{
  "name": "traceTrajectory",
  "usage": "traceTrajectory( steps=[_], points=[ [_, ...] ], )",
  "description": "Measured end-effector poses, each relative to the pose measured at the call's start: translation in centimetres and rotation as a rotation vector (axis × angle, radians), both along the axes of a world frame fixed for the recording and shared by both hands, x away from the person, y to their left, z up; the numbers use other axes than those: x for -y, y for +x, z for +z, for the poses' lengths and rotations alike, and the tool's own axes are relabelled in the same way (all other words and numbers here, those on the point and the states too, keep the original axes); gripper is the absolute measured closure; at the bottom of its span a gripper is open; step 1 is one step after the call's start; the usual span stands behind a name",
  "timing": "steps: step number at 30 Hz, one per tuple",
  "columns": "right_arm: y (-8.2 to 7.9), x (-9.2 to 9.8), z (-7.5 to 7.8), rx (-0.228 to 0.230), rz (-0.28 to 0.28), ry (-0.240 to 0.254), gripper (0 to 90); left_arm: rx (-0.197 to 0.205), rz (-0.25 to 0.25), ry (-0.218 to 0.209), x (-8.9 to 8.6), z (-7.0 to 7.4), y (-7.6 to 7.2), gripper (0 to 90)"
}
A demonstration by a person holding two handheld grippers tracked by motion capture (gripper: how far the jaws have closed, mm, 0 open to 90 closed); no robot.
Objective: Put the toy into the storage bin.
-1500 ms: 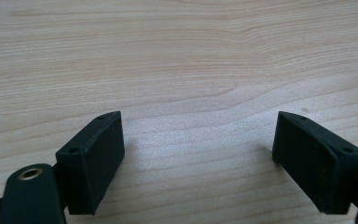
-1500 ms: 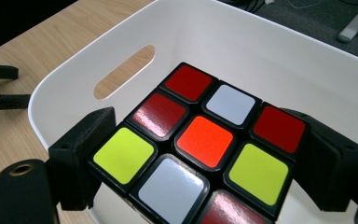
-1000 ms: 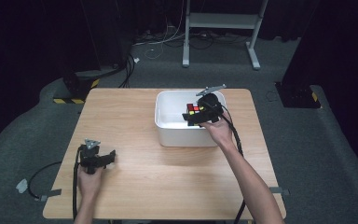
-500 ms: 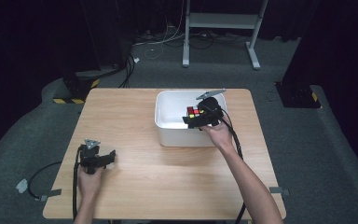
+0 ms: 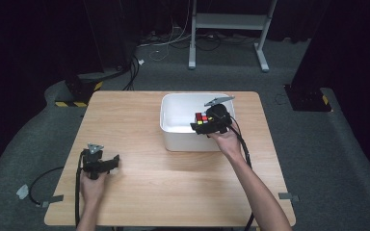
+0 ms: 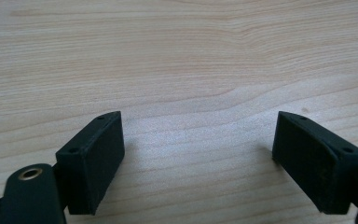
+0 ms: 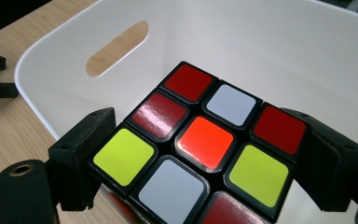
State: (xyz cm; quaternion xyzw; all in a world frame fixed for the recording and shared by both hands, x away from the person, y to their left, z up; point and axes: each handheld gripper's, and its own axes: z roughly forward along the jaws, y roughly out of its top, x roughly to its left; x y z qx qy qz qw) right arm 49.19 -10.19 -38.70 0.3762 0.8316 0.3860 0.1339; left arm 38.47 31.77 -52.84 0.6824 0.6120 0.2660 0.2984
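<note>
Over the bin: we had the right gripper (image 5: pixel 206 126) holding the puzzle cube (image 5: pixel 202 118) above the near right part of the white bin (image 5: pixel 173 126), on the far right of the table (image 5: pixel 144 187).
Right grip: jaws were clamped on two opposite faces of the cube (image 7: pixel 200 149), pads flat against the black plastic; in the right gripper view the top face sat fully exposed between them.
Left gripper: we saw the left gripper (image 6: pixel 198 163) parked near left on the table (image 6: pixel 177 56), jaws wide apart with bare wood between them. In the high view it sat well apart from the bin (image 5: pixel 99 163).
Cube location: it looked to be at about rim height of the bin (image 7: pixel 46 60), not resting on the floor; we could not tell from the high view whether it touched the wall.
Weight: we judged it light, hollow plastic, no strain on a one-handed grip.
Stiffness: rigid as a block, but the layers can twist, so an off-centre squeeze could turn a layer.
Surface: glossy stickers, likely slippery; the glare on the red tiles suggested it.
Best hold: opposite flat faces, pads centred across the middle layer, as we had it. Corners or edges would have let it pivot.
Fragility: low; a short drop into the bin should be harmless.
</note>
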Motion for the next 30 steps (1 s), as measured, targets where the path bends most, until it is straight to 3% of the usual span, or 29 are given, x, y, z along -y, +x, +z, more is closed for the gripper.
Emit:
traceTrajectory(
  steps=[2,14,30],
  points=[
    [0.0,0.0,-0.2,-0.005,-0.005,-0.012,14.6,0.0,0.0,0.001,0.0,0.0,0.0,16.9],
    [0.2,0.6,-1.0,-0.037,-0.001,0.025,13.0,0.0,0.0,0.0,0.0,0.0,0.0,16.9],
    [-1.2,1.8,0.2,0.024,-0.006,0.097,14.5,0.001,0.0,-0.001,0.0,0.0,0.0,17.0]
  ],
)
